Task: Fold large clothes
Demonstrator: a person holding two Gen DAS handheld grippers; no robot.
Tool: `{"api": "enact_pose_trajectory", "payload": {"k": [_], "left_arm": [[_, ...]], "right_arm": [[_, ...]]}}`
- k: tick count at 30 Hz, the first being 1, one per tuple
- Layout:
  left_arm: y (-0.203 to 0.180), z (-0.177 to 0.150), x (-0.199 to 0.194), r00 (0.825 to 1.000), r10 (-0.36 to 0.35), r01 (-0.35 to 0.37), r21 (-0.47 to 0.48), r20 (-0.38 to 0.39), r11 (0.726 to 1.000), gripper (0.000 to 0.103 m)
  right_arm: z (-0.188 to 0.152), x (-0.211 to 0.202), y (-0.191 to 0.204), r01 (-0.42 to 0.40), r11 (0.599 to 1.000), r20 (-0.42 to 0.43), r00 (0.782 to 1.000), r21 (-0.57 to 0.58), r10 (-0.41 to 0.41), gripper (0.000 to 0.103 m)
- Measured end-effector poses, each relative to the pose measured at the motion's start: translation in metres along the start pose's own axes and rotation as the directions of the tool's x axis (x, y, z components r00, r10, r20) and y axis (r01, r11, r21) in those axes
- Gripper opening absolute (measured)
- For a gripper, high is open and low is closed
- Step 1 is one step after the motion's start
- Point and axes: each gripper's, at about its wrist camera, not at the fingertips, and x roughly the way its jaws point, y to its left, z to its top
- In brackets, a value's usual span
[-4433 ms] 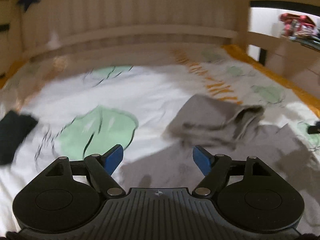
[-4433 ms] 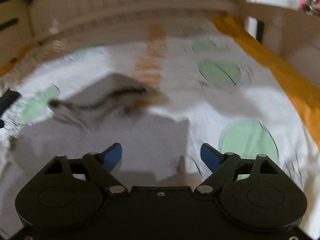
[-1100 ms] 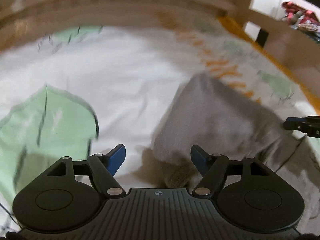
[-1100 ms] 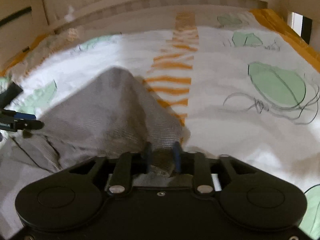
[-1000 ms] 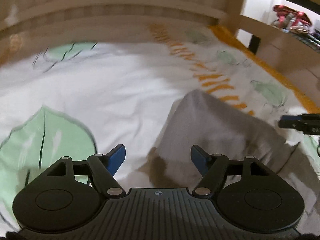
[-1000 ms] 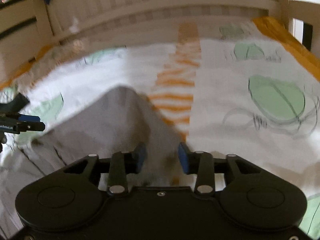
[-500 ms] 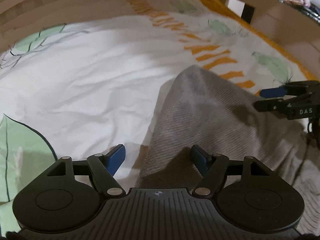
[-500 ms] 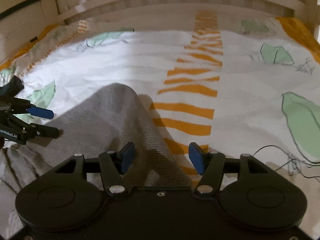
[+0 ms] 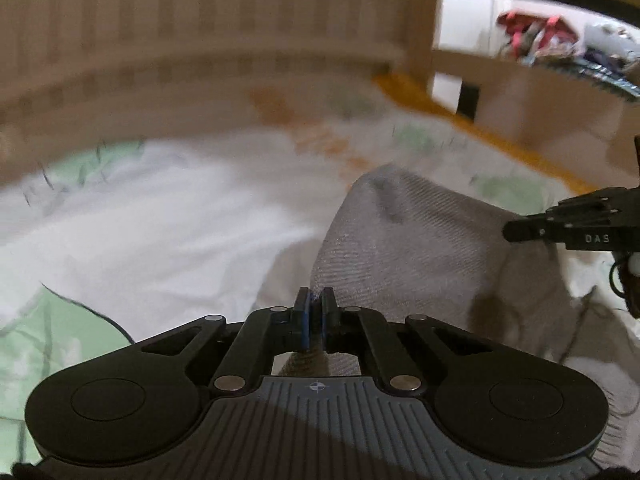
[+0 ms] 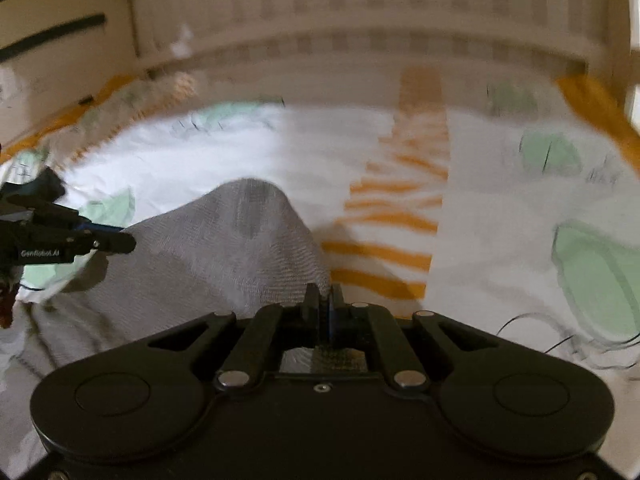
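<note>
The grey garment (image 9: 420, 248) lies on a white bedsheet (image 9: 168, 232) printed with green leaves and orange stripes, and it is pinched up at two places along its near edge. The left gripper (image 9: 315, 300) has its two fingers pressed together on a fold of the ribbed grey cloth, which rises from between the tips and spreads away ahead and to the right of them into a rounded hump. To the left of these fingers the sheet is bare white, with a green leaf print low beside the gripper body.

The right gripper (image 10: 323, 296) is likewise clamped shut on the garment (image 10: 224, 248), the cloth running up from its tips and off to the left in a raised peak. Just to the right of these fingers sit the orange stripes (image 10: 396, 216) of the sheet, and farther right a green leaf. In each wrist view the other gripper shows at the frame edge, its closed tips touching the grey cloth. A slatted wooden bed rail (image 10: 360, 40) stands beyond the sheet, well ahead of both pairs of fingers; both views are blurred.
</note>
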Motion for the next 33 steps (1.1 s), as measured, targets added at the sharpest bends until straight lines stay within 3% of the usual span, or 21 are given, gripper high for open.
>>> {"api": "enact_pose_trajectory", "payload": {"k": [4, 7, 10, 15, 19, 22, 24, 25, 26, 27, 29, 33], "left_arm": [[-0.019, -0.017, -0.056, 0.992, -0.021, 0.008, 0.106, 0.124, 0.994, 0.005], [-0.034, -0.04, -0.098, 0.98, -0.081, 0.045, 0.196, 0.18, 0.98, 0.005], [-0.048, -0.067, -0.132, 0.978, -0.149, 0.106, 0.268, 0.144, 0.957, 0.005], [-0.077, -0.113, -0.158, 0.98, -0.197, 0.187, 0.404, -0.016, 0.896, 0.005], [-0.079, -0.128, -0.167, 0.971, -0.218, 0.239, 0.328, -0.099, 0.914, 0.008], [-0.085, -0.127, -0.173, 0.964, -0.222, 0.253, 0.259, -0.145, 0.932, 0.008], [-0.084, -0.121, -0.173, 0.968, -0.199, 0.227, 0.191, -0.153, 0.955, 0.013], [-0.082, -0.122, -0.176, 0.968, -0.197, 0.219, 0.141, -0.157, 0.965, 0.021], [-0.083, -0.119, -0.176, 0.967, -0.202, 0.218, 0.099, -0.155, 0.971, 0.029], [-0.082, -0.119, -0.177, 0.967, -0.212, 0.224, 0.075, -0.144, 0.972, 0.031], [-0.092, -0.116, -0.177, 0.966, -0.235, 0.243, 0.068, -0.108, 0.968, 0.033], [-0.111, -0.116, -0.173, 0.956, -0.275, 0.285, 0.105, -0.097, 0.953, 0.036]], "right_arm": [[-0.01, -0.054, 0.021, -0.002, 0.996, 0.093, 0.996, -0.09, 0.011, 0.01], [-0.027, -0.092, 0.037, -0.007, 0.986, 0.134, 0.991, -0.164, 0.03, 0.01], [-0.051, -0.123, 0.053, -0.031, 0.977, 0.119, 0.991, -0.21, 0.057, 0.01], [-0.093, -0.149, 0.082, -0.07, 0.943, 0.011, 0.997, -0.326, 0.077, 0.01], [-0.111, -0.159, 0.093, -0.102, 0.954, -0.071, 0.994, -0.281, 0.085, 0.011], [-0.11, -0.164, 0.096, -0.109, 0.962, -0.085, 0.992, -0.249, 0.091, 0.018], [-0.107, -0.169, 0.096, -0.112, 0.97, -0.088, 0.992, -0.217, 0.094, 0.021], [-0.106, -0.174, 0.095, -0.108, 0.975, -0.076, 0.993, -0.192, 0.095, 0.023], [-0.102, -0.175, 0.095, -0.11, 0.98, -0.061, 0.993, -0.168, 0.101, 0.033], [-0.097, -0.176, 0.095, -0.112, 0.983, -0.046, 0.993, -0.144, 0.106, 0.047], [-0.085, -0.173, 0.094, -0.127, 0.986, -0.037, 0.992, -0.106, 0.124, 0.059], [-0.062, -0.149, 0.105, -0.131, 0.983, -0.05, 0.991, -0.131, 0.126, 0.064]]}}
